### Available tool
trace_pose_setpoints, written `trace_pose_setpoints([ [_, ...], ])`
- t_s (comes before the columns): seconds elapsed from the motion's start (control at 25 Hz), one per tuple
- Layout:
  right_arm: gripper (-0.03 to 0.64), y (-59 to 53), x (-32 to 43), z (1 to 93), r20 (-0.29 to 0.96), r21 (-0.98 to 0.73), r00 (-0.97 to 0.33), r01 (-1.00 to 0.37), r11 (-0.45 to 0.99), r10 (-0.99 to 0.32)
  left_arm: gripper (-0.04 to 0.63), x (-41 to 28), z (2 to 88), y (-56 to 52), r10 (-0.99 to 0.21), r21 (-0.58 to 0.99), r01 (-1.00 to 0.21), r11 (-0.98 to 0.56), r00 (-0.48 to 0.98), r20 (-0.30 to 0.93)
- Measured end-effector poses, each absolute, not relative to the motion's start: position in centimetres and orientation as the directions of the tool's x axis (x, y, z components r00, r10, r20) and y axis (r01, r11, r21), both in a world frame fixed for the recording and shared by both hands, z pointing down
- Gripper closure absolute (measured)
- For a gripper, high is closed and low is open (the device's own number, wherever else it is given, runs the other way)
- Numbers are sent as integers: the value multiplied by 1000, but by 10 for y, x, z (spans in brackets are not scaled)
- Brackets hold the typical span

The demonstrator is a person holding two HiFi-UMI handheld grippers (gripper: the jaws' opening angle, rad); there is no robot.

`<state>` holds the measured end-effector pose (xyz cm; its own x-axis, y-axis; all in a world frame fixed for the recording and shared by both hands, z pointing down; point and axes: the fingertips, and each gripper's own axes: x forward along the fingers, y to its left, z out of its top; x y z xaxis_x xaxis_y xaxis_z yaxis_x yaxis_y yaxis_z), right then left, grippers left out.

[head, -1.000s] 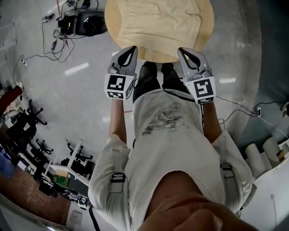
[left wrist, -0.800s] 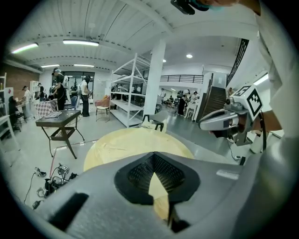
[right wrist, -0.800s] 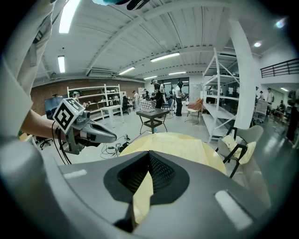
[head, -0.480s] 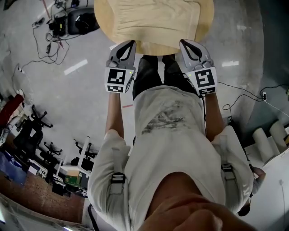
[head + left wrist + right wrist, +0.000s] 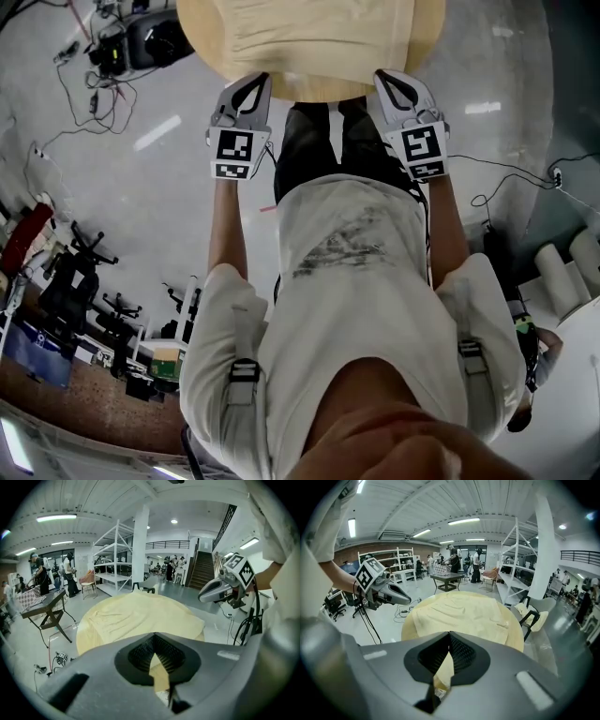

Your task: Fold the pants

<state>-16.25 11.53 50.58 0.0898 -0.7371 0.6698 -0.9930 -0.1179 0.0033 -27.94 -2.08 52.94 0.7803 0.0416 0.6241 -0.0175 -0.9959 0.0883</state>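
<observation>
Surface, head view: round wooden table (image 5: 314,90), on grey polished floor (image 5: 141,206).
Pants: pale yellow pants (image 5: 319,33) spread flat on the tabletop, reaching toward its near edge.
Grippers: left gripper (image 5: 249,82) and right gripper (image 5: 388,79) both clenched, empty, tips by near edge.
Clutter: cables (image 5: 98,89) on floor off left edge.
Room, left gripper view: open hall; white pillar (image 5: 139,545) and shelving rack (image 5: 112,559) beyond far edge; folding table (image 5: 47,609) well off to the left.
Obstruction, right gripper view: black chair (image 5: 530,617) just beside right edge.
</observation>
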Motion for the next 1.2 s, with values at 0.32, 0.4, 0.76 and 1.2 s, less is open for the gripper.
trace_pose_setpoints([
  [0.32,592,121,-168,537,716,40,89,-995,-86,-693,577,-288,561,-28,53,43,32,-999,734,677],
  [0.4,588,120,-169,544,725,54,89,-996,-73,-683,574,-289,568,-30,58,31,50,-998,723,689],
  [0.76,566,128,-176,569,764,84,89,-996,-38,-639,534,-294,595,-27,96,17,123,-992,671,735],
  [1.2,524,151,-179,600,818,93,90,-995,-23,-569,478,-301,619,-33,84,-31,174,-984,612,787],
])
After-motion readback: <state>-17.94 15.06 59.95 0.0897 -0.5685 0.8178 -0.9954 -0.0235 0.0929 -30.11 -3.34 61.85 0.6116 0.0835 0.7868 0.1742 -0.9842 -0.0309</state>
